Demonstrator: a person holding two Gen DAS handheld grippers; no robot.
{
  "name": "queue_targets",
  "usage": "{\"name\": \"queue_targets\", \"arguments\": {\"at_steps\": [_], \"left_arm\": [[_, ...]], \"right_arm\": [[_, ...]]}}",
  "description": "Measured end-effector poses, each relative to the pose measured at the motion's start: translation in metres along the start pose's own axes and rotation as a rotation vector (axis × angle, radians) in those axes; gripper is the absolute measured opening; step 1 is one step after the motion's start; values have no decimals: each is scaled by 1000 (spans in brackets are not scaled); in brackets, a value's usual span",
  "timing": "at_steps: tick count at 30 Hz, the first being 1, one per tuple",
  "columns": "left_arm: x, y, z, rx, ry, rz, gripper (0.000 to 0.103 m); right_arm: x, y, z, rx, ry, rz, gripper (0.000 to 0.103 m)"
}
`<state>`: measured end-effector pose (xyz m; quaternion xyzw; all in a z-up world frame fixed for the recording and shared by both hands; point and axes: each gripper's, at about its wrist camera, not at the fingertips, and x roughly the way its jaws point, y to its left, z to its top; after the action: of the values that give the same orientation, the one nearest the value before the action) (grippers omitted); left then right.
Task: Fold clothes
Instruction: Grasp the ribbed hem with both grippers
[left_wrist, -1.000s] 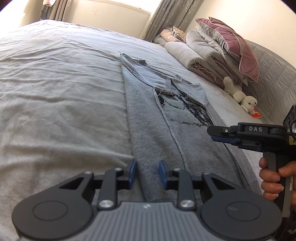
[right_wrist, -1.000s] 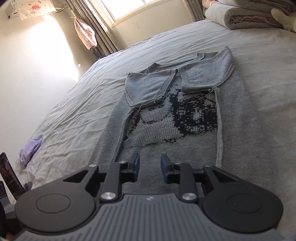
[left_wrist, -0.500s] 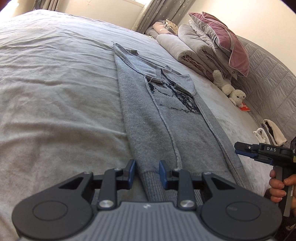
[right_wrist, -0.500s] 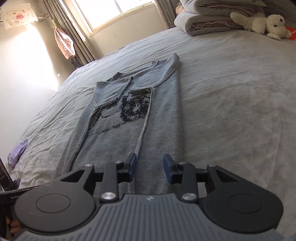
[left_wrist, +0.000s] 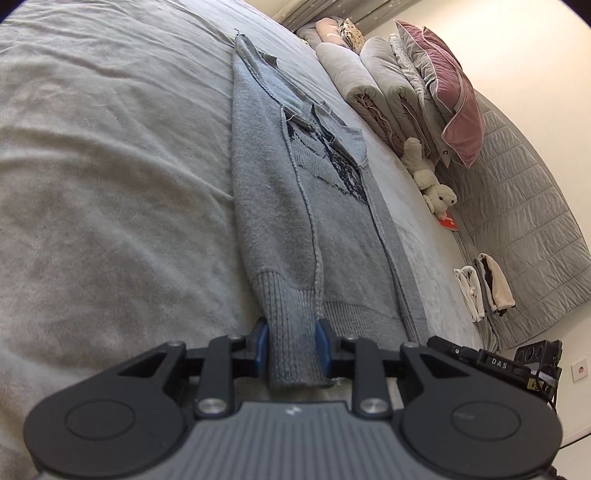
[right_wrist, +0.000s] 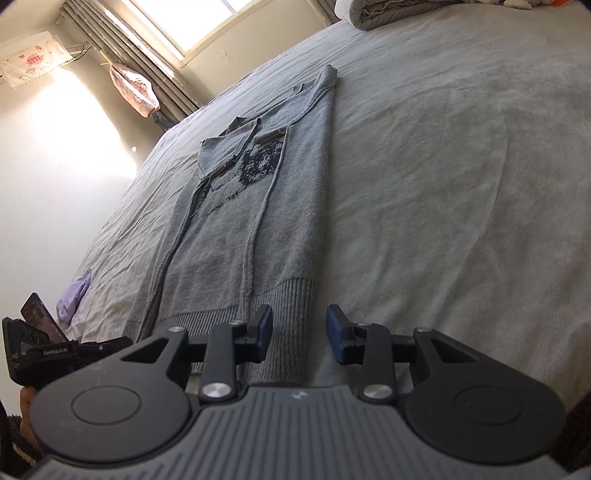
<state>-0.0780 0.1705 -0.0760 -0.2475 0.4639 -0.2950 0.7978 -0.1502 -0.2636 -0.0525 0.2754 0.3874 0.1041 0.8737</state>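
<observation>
Lying flat along the grey bedspread (left_wrist: 110, 192), the grey knit sweater (left_wrist: 280, 206) has both sides and sleeves folded in over its dark patterned front, so it forms a long narrow strip that runs from the near edge of the bed toward the window end. The left gripper (left_wrist: 291, 349) sits at the ribbed hem, and a bunched part of that hem at the sweater's left corner fills the gap between its two blue pads, which press against the knit from either side; the jaws stand only a little apart, closed on the fabric. The right gripper (right_wrist: 300, 328) is at the hem's right corner, its jaws partly apart: the sweater's right edge lies between the blue pads, closer to the left one, with bare bedspread showing beside the right pad, and neither pad presses the fabric. In the left wrist view the right gripper's black body shows low at the right. Rolled grey quilts (left_wrist: 373, 85) and a pink pillow (left_wrist: 447, 92) are stacked at the headboard, with a white plush toy (left_wrist: 432, 177) just beside them. A lilac cloth (right_wrist: 74, 295) lies near the bed's far-left edge.
</observation>
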Motion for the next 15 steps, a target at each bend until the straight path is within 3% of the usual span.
{"name": "queue_targets", "arguments": {"at_steps": [5, 11, 15], "left_arm": [[0, -1, -2, -3, 29, -5, 25], [1, -1, -3, -5, 81, 4, 10], [0, -6, -3, -3, 88, -4, 8]], "right_arm": [[-1, -4, -9, 31, 37, 58, 36], [0, -8, -8, 66, 88, 101, 15], [-4, -7, -5, 74, 107, 108, 11]]}}
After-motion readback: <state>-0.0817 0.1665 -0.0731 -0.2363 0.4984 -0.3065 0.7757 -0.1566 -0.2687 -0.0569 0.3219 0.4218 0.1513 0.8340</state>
